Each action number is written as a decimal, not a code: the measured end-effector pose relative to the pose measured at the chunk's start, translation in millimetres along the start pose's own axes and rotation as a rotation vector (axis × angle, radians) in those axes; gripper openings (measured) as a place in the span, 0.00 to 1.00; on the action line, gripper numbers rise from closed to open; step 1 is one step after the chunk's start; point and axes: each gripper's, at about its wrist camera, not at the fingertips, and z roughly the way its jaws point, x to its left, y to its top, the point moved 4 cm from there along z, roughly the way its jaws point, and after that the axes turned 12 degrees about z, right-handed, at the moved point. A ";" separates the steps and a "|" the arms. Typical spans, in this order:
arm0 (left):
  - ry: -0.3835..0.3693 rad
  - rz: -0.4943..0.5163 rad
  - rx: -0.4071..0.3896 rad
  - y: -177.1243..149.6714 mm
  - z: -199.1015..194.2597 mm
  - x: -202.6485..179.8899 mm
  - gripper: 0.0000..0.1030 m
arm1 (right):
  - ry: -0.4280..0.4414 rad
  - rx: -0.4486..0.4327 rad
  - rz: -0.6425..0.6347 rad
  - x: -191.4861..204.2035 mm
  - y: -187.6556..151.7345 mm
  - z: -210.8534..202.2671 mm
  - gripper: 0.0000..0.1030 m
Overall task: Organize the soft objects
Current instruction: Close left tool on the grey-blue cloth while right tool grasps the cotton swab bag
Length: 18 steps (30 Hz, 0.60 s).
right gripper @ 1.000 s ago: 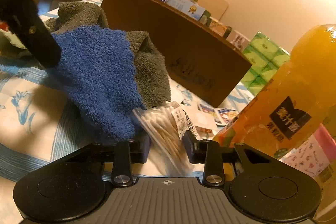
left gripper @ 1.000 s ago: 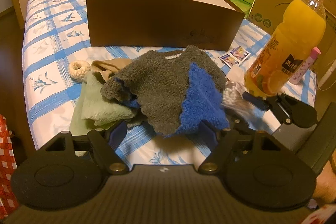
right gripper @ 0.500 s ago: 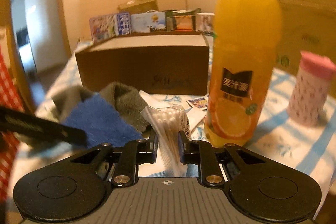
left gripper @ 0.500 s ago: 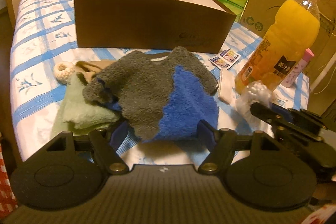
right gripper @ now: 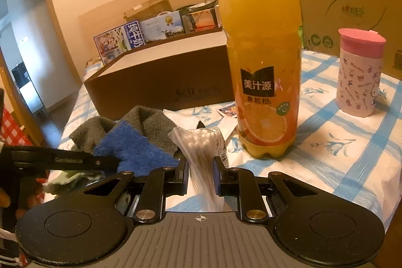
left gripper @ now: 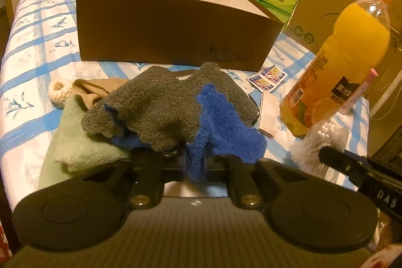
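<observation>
left gripper [left gripper: 194,162] has just closed, pinching the blue and grey fleece cloth [left gripper: 176,107] on the bedspread. right gripper [right gripper: 199,176] pinches a cotton swab bag [right gripper: 201,142]. next, probably lift both toward the brown box [left gripper: 173,24] behind.

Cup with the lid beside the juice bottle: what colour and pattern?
Pink lid, pale cartoon-printed body; right wrist view.

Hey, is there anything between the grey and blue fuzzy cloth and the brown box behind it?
Nothing visible stands in the way. The grey and blue fuzzy cloth, pinched at its near blue edge by the left gripper, lies just in front of the brown box, with only bare bedsheet between them. The orange juice bottle stands off to the right.
</observation>
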 end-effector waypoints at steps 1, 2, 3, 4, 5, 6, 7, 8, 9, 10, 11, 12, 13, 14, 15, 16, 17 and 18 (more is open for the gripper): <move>-0.002 0.004 -0.002 -0.9 -2.4 1.0 0.07 | 0.000 -0.002 0.003 0.0 -0.1 -3.3 0.19; -0.005 0.008 -0.007 -1.7 -6.6 1.9 0.07 | 0.002 -0.003 0.008 0.0 0.9 -5.3 0.19; -0.007 0.012 -0.016 -2.3 -11.9 2.0 0.07 | 0.005 -0.007 0.012 0.3 2.0 -8.2 0.19; -0.009 0.020 -0.026 -2.5 -18.2 1.5 0.07 | 0.007 -0.011 0.015 1.2 3.0 -11.7 0.19; -0.008 0.034 -0.039 -2.2 -25.7 0.4 0.07 | 0.010 -0.016 0.016 2.3 4.6 -15.8 0.19; -0.003 0.052 -0.054 -1.6 -33.7 -1.7 0.07 | 0.014 -0.023 0.018 3.7 5.7 -20.4 0.19; 0.003 0.074 -0.071 -0.7 -42.2 -3.8 0.07 | 0.021 -0.029 0.023 5.4 6.8 -26.4 0.19; 0.011 0.097 -0.088 0.3 -51.7 -6.1 0.07 | 0.027 -0.035 0.029 7.3 8.5 -31.5 0.19; 0.015 0.112 -0.103 1.1 -60.2 -8.4 0.07 | 0.034 -0.042 0.036 9.5 9.7 -37.2 0.19; 0.014 0.120 -0.118 2.2 -69.4 -9.3 0.07 | 0.042 -0.049 0.044 11.2 10.4 -43.5 0.19; 0.012 0.122 -0.127 3.7 -76.9 -9.8 0.07 | 0.051 -0.058 0.051 13.7 11.9 -50.1 0.19; 0.011 0.121 -0.138 5.4 -85.1 -9.4 0.06 | 0.060 -0.064 0.053 16.3 13.4 -55.4 0.19; 0.012 0.121 -0.152 7.7 -93.0 -8.8 0.06 | 0.068 -0.070 0.052 19.7 14.9 -61.9 0.19; 0.017 0.124 -0.165 10.3 -100.8 -8.1 0.06 | 0.073 -0.076 0.049 23.0 17.2 -67.4 0.19; 0.024 0.130 -0.175 12.4 -107.9 -8.0 0.06 | 0.079 -0.083 0.046 26.7 19.5 -73.6 0.19; 0.029 0.135 -0.185 15.6 -115.0 -7.3 0.06 | 0.086 -0.089 0.043 30.5 22.5 -79.0 0.19; 0.028 0.135 -0.195 19.7 -122.6 -6.6 0.06 | 0.092 -0.093 0.041 34.6 26.0 -84.7 0.19; 0.016 0.137 -0.205 24.8 -130.6 -5.9 0.06 | 0.098 -0.095 0.040 38.6 30.0 -89.8 0.19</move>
